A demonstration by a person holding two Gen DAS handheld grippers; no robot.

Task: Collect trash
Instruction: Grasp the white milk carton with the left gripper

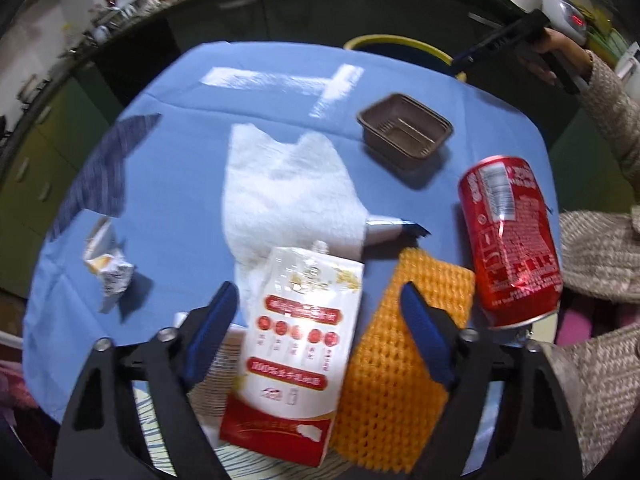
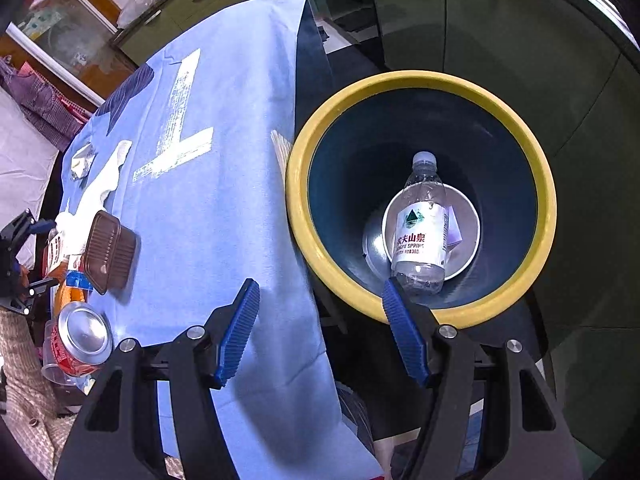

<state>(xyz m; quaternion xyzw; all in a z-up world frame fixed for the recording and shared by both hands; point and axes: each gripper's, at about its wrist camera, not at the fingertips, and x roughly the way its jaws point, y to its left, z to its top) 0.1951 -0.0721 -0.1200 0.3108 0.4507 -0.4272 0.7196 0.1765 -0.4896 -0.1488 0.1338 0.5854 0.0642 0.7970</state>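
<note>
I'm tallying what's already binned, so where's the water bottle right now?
In the right wrist view, the water bottle lies inside the yellow-rimmed bin beside the table, resting on a white bowl at the bottom.

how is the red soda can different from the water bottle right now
The red soda can lies on the blue tablecloth; the water bottle is already inside the yellow-rimmed bin. The can is opaque red metal; the bottle is clear plastic with a white label. Both lie tipped over, ungripped.

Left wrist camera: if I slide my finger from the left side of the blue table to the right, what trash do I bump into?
Crumpled wrapper → white paper towel → brown plastic tray → red soda can.
</note>
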